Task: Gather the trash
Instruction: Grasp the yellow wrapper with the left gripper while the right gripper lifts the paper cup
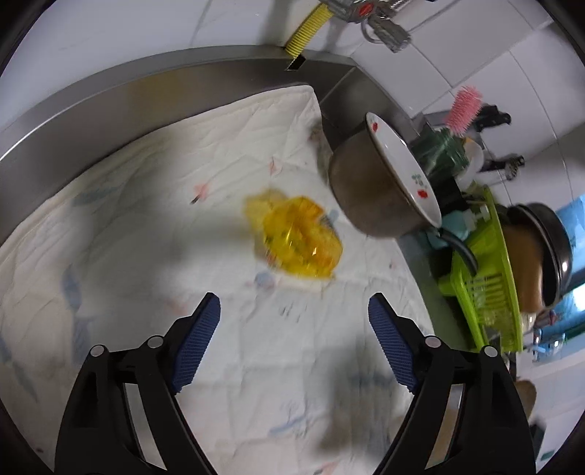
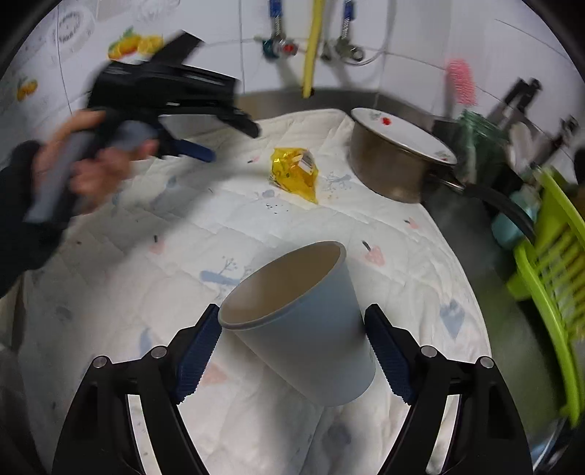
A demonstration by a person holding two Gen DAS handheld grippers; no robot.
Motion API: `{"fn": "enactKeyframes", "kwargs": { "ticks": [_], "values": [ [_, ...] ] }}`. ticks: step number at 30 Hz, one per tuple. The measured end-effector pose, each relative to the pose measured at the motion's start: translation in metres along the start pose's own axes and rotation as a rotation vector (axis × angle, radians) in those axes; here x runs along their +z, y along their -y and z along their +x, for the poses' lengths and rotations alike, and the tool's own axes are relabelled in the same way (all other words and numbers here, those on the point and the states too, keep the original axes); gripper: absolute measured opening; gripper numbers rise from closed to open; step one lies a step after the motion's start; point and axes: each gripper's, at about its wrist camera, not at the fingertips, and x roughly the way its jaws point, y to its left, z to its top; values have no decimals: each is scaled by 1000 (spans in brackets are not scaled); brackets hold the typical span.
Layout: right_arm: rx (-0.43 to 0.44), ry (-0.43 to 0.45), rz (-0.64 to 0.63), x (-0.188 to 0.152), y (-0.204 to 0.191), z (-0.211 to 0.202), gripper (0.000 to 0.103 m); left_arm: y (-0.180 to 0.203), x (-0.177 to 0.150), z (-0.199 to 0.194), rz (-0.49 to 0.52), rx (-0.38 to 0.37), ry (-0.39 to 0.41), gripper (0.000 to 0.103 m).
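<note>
Wrapper (image 1: 294, 237), yellow and crinkled, lay mid-frame on the quilted bench (image 1: 128, 226); you needed your released left tongs (image 1: 294, 310) centred over it, while your right tongs (image 2: 292, 323) grasped the paper cup (image 2: 299, 321), kept mouth-up.

A translucent yellow wrapper (image 2: 294, 171) bearing a small white label is lying on a white quilted cloth (image 2: 329, 234) that is showing faint pink and pale blue prints. A pale grey-blue paper cup (image 2: 303, 325) with a tan inside is sitting between the right gripper (image 2: 292, 350), whose black fingers are wearing ribbed dark blue pads (image 2: 387, 354), the same colours as the left gripper (image 1: 294, 343). A dull steel pot (image 2: 391, 171) is carrying a white plate (image 2: 402, 133) dotted with red and green motifs, while a lime green rack (image 2: 555, 263) and a pink brush (image 2: 461, 82) are showing against white tiles (image 2: 413, 29), some printed with orange fruit.
</note>
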Motion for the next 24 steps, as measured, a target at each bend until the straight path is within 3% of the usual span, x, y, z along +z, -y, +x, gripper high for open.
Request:
{"fn": "enactKeyframes", "kwargs": {
  "ticks": [4,7,11,15,19,24],
  "values": [
    [11,40,89,-28,-2,-24,77,5,18,21,-33,-18,-1,92],
    [18,54,144,-48,-1,-36,77,7,25,35,-40,14,9,92],
    [25,58,199,-68,0,-44,77,6,35,50,-67,-14,-5,92],
    [11,54,214,-79,-2,-50,77,9,38,66,-49,9,-15,92],
    [9,67,236,-84,-2,-56,77,7,37,80,-54,13,-44,90],
    [13,68,264,-93,-2,-61,77,-2,32,92,-101,-20,-89,74]
  ]
}}
